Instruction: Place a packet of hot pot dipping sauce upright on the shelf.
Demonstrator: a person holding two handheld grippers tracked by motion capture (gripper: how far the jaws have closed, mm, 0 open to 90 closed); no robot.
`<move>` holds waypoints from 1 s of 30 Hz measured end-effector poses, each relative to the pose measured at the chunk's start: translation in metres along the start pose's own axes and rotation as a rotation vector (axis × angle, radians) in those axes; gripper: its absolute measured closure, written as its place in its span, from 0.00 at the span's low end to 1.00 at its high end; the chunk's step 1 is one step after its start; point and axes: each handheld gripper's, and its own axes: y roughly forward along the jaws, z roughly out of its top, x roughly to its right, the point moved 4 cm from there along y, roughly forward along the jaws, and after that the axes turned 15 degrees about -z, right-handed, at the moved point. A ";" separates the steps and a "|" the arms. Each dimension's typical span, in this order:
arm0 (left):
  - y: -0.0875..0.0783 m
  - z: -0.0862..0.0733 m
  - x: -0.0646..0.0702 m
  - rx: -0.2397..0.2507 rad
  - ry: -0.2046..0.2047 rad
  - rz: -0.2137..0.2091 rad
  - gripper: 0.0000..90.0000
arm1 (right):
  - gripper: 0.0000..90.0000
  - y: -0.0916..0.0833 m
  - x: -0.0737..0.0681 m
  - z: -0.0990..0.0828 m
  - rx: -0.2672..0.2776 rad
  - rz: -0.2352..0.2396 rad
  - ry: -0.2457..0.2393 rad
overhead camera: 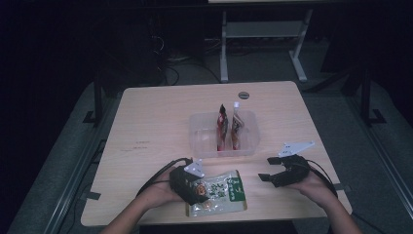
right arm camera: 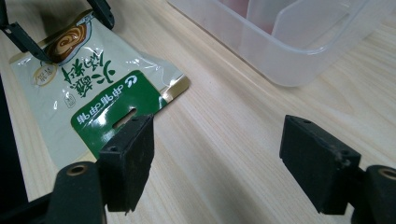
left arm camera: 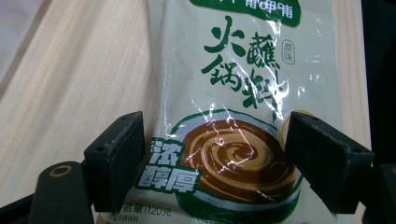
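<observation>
Clear bin (overhead camera: pixel 197 141) blocks mid-table; left tabletop (overhead camera: pixel 146 126) free.

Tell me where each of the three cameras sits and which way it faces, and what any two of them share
High view: above the person's side, looking forward and down on the table; both forearms, left gripper and right gripper show.
Left gripper view: rides the left gripper, looking down between its open fingers at the sauce packet.
Right gripper view: rides the right gripper, looking across the table past its open fingers toward the clear plastic bin.
Shared: the sauce packet shows in all three views; the bin in the high and right gripper views.
</observation>
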 end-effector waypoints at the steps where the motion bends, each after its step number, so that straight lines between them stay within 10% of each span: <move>1: 0.000 0.000 0.000 0.002 -0.007 -0.004 0.23 | 0.29 0.000 0.000 0.000 -0.001 0.000 -0.001; 30: -0.008 -0.002 -0.005 0.060 -0.020 -0.024 0.96 | 0.29 0.001 0.002 0.001 -0.002 0.005 0.013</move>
